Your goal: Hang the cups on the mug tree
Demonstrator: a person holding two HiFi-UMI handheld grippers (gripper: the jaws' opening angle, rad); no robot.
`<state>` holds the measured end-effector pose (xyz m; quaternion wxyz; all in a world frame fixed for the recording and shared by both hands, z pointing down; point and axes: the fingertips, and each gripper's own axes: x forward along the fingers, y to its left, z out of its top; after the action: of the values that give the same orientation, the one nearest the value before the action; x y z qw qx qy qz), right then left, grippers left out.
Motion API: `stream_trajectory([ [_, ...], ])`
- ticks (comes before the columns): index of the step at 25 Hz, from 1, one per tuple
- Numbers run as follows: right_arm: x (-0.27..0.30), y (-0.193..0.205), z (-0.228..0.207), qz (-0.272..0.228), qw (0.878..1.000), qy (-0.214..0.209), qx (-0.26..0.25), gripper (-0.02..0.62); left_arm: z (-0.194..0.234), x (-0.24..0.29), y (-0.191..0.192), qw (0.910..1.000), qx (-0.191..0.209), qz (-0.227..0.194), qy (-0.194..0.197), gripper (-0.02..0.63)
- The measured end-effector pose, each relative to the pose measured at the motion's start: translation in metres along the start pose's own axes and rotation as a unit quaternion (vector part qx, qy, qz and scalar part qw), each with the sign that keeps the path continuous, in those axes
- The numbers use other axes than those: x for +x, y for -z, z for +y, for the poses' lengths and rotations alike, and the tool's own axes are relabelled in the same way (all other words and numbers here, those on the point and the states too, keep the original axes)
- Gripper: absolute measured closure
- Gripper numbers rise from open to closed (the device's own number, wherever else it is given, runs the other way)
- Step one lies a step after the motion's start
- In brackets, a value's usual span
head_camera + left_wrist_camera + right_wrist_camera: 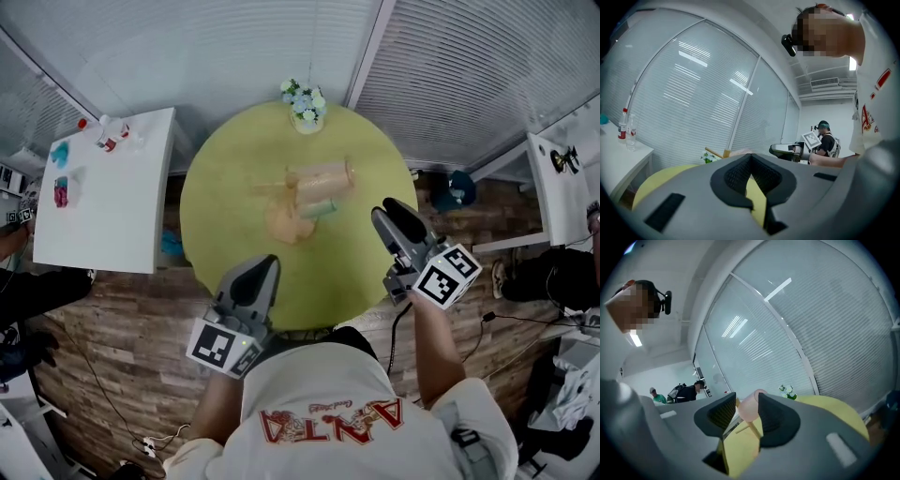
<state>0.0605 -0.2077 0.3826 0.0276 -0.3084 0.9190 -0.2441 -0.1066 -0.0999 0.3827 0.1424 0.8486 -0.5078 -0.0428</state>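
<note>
Head view: the round yellow worktop (216, 216) carries the mug tree (281, 187) near its centre. A pink cup (323, 175) sits against the tree's right side, with a pale green cup (320, 208) just beside it. A flower vase (306, 105) stands at the far edge. Both grippers are at the near edge, apart from the tree. Only this view shows that spacing.

Left gripper view: the left gripper (750, 159) has its fingers pressed together at the tips, with nothing between them. The right gripper (787, 150) appears beyond, level. The bottles (623, 124) on a second, white worktop (618, 154) stand at the left.

Right gripper view: the right gripper (746, 398) has its fingers spread. The pink cup (750, 409) shows through the gap, up on the tree's wooden pegs, farther off and not gripped. Two persons (689, 391) stand in the background.
</note>
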Motion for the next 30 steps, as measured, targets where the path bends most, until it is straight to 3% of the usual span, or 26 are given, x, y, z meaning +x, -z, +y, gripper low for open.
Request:
stream_trajectory([
  [6, -0.027, -0.005, 0.042, -0.038, 0.995, 0.024, -0.090, 0.583, -0.013, -0.007, -0.023, 0.9997, 0.014, -0.018, 0.001, 0.597],
  [16, -0.061, -0.012, 0.099, -0.056, 0.972, 0.041, -0.225, 0.595, -0.026, -0.021, -0.050, 0.9989, 0.030, -0.035, 0.000, 0.597],
  [30, -0.072, -0.015, 0.096, -0.052, 0.976, 0.055, -0.206, 0.595, -0.039, -0.029, -0.051, 0.9984, 0.038, -0.038, 0.015, 0.598],
])
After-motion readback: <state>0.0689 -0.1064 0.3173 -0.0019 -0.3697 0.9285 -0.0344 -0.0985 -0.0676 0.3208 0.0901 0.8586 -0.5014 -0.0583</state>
